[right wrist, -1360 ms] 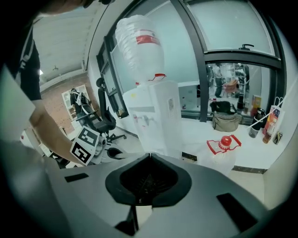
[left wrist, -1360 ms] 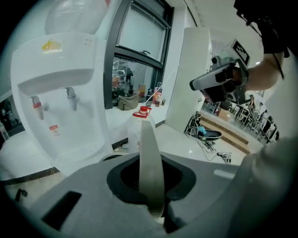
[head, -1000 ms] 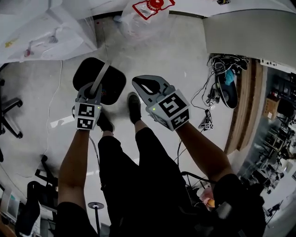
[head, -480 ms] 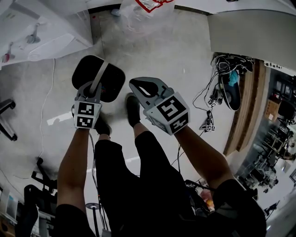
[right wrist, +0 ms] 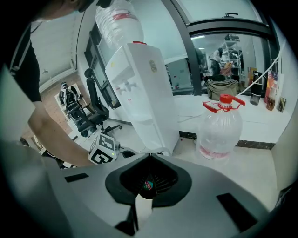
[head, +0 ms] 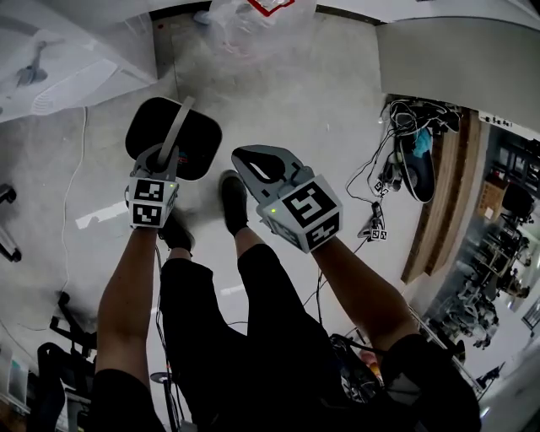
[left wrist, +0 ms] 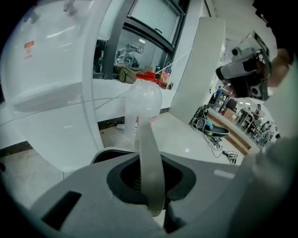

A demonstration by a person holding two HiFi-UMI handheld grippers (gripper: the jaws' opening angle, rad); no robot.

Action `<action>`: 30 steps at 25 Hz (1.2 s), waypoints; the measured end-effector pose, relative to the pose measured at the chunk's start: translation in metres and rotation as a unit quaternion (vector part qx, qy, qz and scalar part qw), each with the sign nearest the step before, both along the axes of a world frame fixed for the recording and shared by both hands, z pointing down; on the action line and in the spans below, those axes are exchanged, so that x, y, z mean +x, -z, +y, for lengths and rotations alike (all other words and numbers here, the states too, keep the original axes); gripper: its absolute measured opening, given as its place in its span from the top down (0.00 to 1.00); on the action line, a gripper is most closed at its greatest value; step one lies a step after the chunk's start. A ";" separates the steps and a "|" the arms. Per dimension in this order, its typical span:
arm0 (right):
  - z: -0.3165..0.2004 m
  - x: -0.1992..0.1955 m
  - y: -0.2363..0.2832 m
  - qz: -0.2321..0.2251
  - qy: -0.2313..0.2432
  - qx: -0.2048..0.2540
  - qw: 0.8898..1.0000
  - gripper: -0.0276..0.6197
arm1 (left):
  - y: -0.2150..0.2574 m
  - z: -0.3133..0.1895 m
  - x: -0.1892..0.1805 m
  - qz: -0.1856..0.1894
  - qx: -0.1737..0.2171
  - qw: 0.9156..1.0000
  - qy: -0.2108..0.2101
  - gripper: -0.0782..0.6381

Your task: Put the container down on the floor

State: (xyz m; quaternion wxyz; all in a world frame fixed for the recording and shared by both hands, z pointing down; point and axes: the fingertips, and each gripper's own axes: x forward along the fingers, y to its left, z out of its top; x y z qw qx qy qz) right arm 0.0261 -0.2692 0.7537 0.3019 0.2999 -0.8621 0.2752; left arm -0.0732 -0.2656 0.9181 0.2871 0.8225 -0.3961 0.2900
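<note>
A black round container (head: 196, 142) with a grey strap handle (head: 179, 122) hangs over the pale floor (head: 312, 110), just ahead of the person's shoes (head: 232, 201). My left gripper (head: 165, 157) is shut on that handle. In the left gripper view the handle (left wrist: 150, 162) runs up between the closed jaws, with the container's rim (left wrist: 104, 152) showing beyond them. My right gripper (head: 256, 162) hovers to the right of the container, apart from it, shut, with its jaw tips meeting in the right gripper view (right wrist: 149, 157). I cannot tell whether the container's base touches the floor.
A big clear water bottle with a red cap (head: 253, 21) (right wrist: 219, 125) stands on the floor ahead. A white water dispenser (head: 59, 59) (right wrist: 144, 93) is at the left. Tangled cables (head: 396, 156) lie by a wall at the right. Office chairs (right wrist: 91, 114) stand further left.
Both grippers have sunk toward the floor, the container going down with the left one. The left grip on the handle is unchanged and the right jaws stay shut.
</note>
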 end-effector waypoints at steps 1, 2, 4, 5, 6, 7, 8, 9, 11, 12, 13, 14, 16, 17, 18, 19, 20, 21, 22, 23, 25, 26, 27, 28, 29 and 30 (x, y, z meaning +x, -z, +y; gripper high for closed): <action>0.000 0.001 -0.002 0.000 -0.002 -0.001 1.000 0.94 | -0.002 -0.001 0.001 0.005 0.000 1.000 0.003 0.84; 0.001 0.002 -0.005 -0.001 -0.004 -0.002 1.000 0.94 | -0.005 -0.002 0.001 0.008 0.000 1.000 0.008 0.84; 0.004 0.002 -0.012 -0.001 -0.006 -0.008 1.000 0.94 | -0.013 -0.001 -0.001 0.009 -0.003 1.000 0.013 0.84; 0.006 0.002 -0.016 -0.002 -0.006 -0.012 1.000 0.94 | -0.017 0.001 -0.002 0.008 -0.006 1.000 0.015 0.84; 0.010 0.002 -0.019 -0.002 -0.006 -0.015 1.000 0.94 | -0.021 0.003 -0.003 0.007 -0.009 1.000 0.017 0.84; 0.013 0.002 -0.022 -0.002 -0.005 -0.018 1.000 0.94 | -0.025 0.006 -0.004 0.006 -0.012 1.000 0.019 0.84; 0.015 0.003 -0.024 -0.001 -0.005 -0.021 1.000 0.94 | -0.028 0.008 -0.006 0.006 -0.015 1.000 0.021 0.84; 0.017 0.003 -0.027 0.000 -0.005 -0.024 1.000 0.94 | -0.030 0.011 -0.008 0.006 -0.017 1.000 0.024 0.84; 0.019 0.003 -0.031 0.001 -0.006 -0.027 1.000 0.94 | -0.033 0.014 -0.011 0.009 -0.018 0.999 0.027 0.84; 0.020 0.003 -0.033 0.001 -0.007 -0.028 1.000 0.94 | -0.033 0.016 -0.013 0.010 -0.018 0.999 0.027 0.84; 0.020 0.002 -0.034 0.000 -0.007 -0.029 1.000 0.94 | -0.034 0.017 -0.014 0.008 -0.017 0.999 0.027 0.84; 0.020 0.001 -0.035 0.000 -0.006 -0.029 1.000 0.94 | -0.035 0.019 -0.016 0.006 -0.017 0.999 0.027 0.84; 0.022 -0.002 -0.036 -0.003 -0.002 -0.030 1.000 0.94 | -0.036 0.025 -0.019 0.002 -0.019 0.999 0.030 0.84; 0.023 -0.003 -0.036 -0.003 0.000 -0.031 1.000 0.94 | -0.036 0.028 -0.020 0.000 -0.021 0.999 0.032 0.84; 0.023 -0.005 -0.036 -0.004 0.001 -0.031 1.000 0.94 | -0.038 0.031 -0.021 -0.003 -0.023 0.999 0.033 0.84; 0.023 -0.007 -0.036 -0.004 0.003 -0.030 1.000 0.94 | -0.039 0.034 -0.023 -0.007 -0.026 0.999 0.033 0.84; 0.023 -0.010 -0.036 -0.005 0.006 -0.029 1.000 0.94 | -0.041 0.037 -0.025 -0.012 -0.028 0.999 0.034 0.84; 0.022 -0.014 -0.036 -0.006 0.011 -0.028 1.000 0.94 | -0.042 0.040 -0.028 -0.018 -0.030 0.999 0.035 0.84; 0.022 -0.018 -0.035 -0.008 0.015 -0.027 1.000 0.94 | -0.043 0.043 -0.030 -0.022 -0.033 0.999 0.036 0.84; 0.023 -0.020 -0.034 -0.010 0.018 -0.026 0.999 0.94 | -0.044 0.047 -0.032 -0.025 -0.036 0.998 0.036 0.84; 0.026 -0.022 -0.033 -0.011 0.018 -0.027 0.999 0.94 | -0.045 0.055 -0.034 -0.031 -0.043 0.998 0.037 0.84; 0.027 -0.021 -0.033 -0.010 0.018 -0.028 0.999 0.94 | -0.046 0.059 -0.036 -0.034 -0.046 0.998 0.038 0.84; 0.029 -0.021 -0.034 -0.008 0.017 -0.030 0.999 0.94 | -0.048 0.062 -0.038 -0.037 -0.049 0.997 0.040 0.84; 0.031 -0.020 -0.035 -0.005 0.018 -0.033 0.999 0.94 | -0.049 0.065 -0.040 -0.042 -0.052 0.997 0.041 0.84; 0.033 -0.019 -0.037 -0.003 0.019 -0.035 0.999 0.94 | -0.052 0.068 -0.041 -0.049 -0.055 0.996 0.042 0.84; 0.034 -0.018 -0.038 -0.002 0.020 -0.037 0.999 0.94 | -0.053 0.071 -0.042 -0.055 -0.058 0.996 0.042 0.84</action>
